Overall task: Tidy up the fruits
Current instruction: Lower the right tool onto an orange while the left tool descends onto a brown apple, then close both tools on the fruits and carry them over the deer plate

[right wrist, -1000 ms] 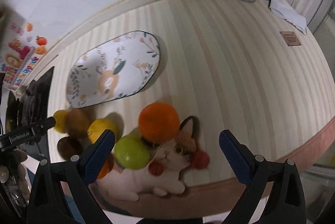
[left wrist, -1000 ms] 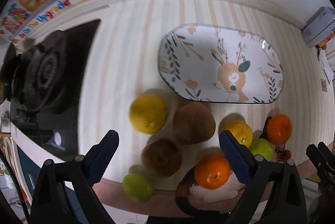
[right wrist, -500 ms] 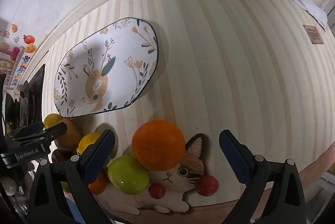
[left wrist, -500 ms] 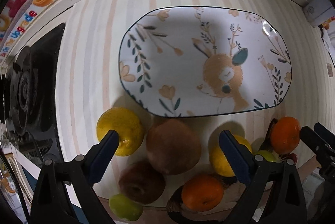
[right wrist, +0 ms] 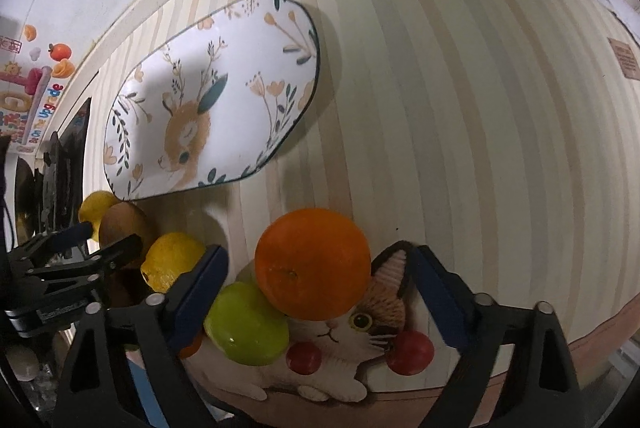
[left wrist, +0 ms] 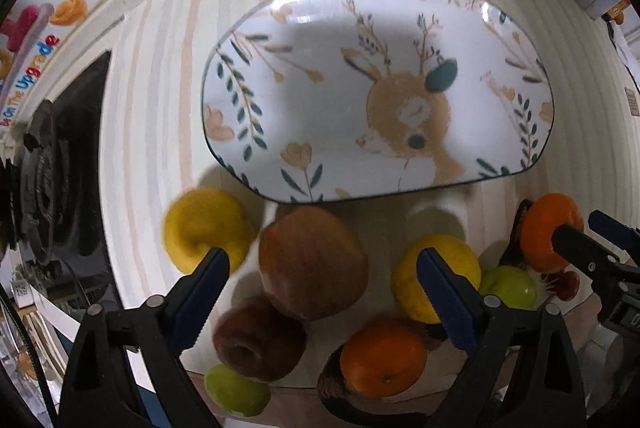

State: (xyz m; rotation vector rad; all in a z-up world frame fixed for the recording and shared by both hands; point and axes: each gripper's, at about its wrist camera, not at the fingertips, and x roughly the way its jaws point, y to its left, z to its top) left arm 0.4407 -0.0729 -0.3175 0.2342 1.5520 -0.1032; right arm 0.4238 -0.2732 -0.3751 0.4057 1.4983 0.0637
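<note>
While both grippers stand with jaws apart and empty, I note my left gripper (left wrist: 322,278) brackets the brown fruit (left wrist: 312,262), which lies on the counter just short of the oval plate (left wrist: 532,67). My right gripper (right wrist: 320,282) likewise frames the orange (right wrist: 313,263), so each has its own nearest target.

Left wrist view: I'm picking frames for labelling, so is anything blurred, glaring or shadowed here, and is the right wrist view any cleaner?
Left wrist view: the yellow fruit at left is smeared by motion blur, a small glare spot sits on the plate rim, and a soft shadow crosses its middle. Right wrist view: sharper, the orange is crisp; both views bend the striped counter with fisheye distortion.
</note>
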